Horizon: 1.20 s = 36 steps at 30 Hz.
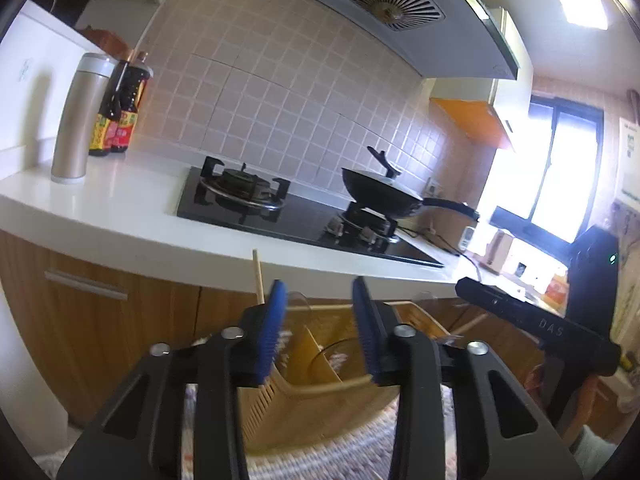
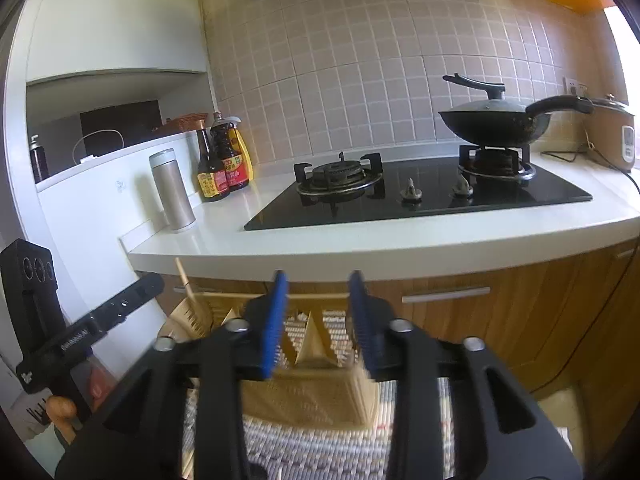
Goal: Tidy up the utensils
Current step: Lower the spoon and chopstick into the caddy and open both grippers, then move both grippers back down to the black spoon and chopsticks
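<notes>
A tan slotted utensil basket [image 1: 312, 408] [image 2: 312, 392] with upright dividers stands on a woven mat below the counter. From its left side a wooden chopstick [image 1: 258, 276] [image 2: 185, 280] sticks up, and another chopstick [image 1: 468, 326] leans out on the right. Something clear and curved, perhaps glass [image 1: 332, 354], lies inside. My left gripper [image 1: 319, 284] hovers over the basket, open, its blue pads holding nothing. My right gripper [image 2: 318, 276] is over the same basket, also open and empty.
The white counter edge [image 2: 360, 248] overhangs just beyond the basket. On the counter are a black gas hob [image 2: 420, 196], a lidded wok [image 2: 492, 120], a steel flask [image 2: 172, 192] and sauce bottles [image 2: 220, 172]. Wooden cabinet doors [image 2: 480, 320] stand behind the basket.
</notes>
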Tool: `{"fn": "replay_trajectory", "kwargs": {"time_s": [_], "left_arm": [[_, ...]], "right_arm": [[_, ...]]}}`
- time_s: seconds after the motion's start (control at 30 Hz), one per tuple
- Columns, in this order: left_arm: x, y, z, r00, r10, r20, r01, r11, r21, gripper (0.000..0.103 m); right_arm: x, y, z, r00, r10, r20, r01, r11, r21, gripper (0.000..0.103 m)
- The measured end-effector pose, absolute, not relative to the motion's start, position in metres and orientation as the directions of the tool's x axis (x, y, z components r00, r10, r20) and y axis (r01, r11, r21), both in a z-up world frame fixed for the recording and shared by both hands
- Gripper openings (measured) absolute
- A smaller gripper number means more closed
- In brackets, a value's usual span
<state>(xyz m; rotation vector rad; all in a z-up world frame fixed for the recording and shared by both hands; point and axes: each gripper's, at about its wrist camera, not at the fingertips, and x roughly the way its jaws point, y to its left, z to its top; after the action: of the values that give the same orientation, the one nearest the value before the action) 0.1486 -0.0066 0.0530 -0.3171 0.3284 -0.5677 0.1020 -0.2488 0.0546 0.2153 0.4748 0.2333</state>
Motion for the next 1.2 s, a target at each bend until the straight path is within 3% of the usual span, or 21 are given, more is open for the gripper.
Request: {"fn": "replay_trajectory", "kwargs": {"time_s": [0.33,0.43,0.53,0.83,0.97,1.2], "left_arm": [[0.094,0.004,0.096,0.739,-0.655,-0.16,0.563,0.73,-0.386,0.061],[0.079,0.002,0.104,0.725,-0.667,-0.174,0.576,0.725,-0.379,0.062],[0.069,-0.003,0.104,0.705,-0.669,-0.235,0.575,0.733,-0.363,0.063],[0.064,-0.026,0.062,0.563,-0.611,-0.556,0.555,0.778,-0.294,0.063],[0.072,-0.035,0.029,0.446,-0.569,-0.691,0.533,0.789,-0.305,0.062],[0.078,-0.055,-0.022,0.286,-0.507,-0.813,0.544,0.785,-0.298,0.052]], "right_arm": [[0.057,-0.242,0.083,0.844,0.276,-0.459,-0.191,0.956,0.224,0.034],[0.05,-0.238,0.086,0.813,0.294,-0.502,-0.202,0.952,0.23,0.034],[0.044,-0.231,0.083,0.773,0.291,-0.564,-0.202,0.955,0.216,0.034],[0.038,-0.202,0.035,0.484,0.249,-0.839,-0.209,0.964,0.165,0.034],[0.043,-0.199,0.004,0.326,0.296,-0.898,-0.201,0.95,0.24,0.034],[0.052,-0.195,-0.041,0.161,0.332,-0.929,-0.162,0.938,0.307,0.034]]}}
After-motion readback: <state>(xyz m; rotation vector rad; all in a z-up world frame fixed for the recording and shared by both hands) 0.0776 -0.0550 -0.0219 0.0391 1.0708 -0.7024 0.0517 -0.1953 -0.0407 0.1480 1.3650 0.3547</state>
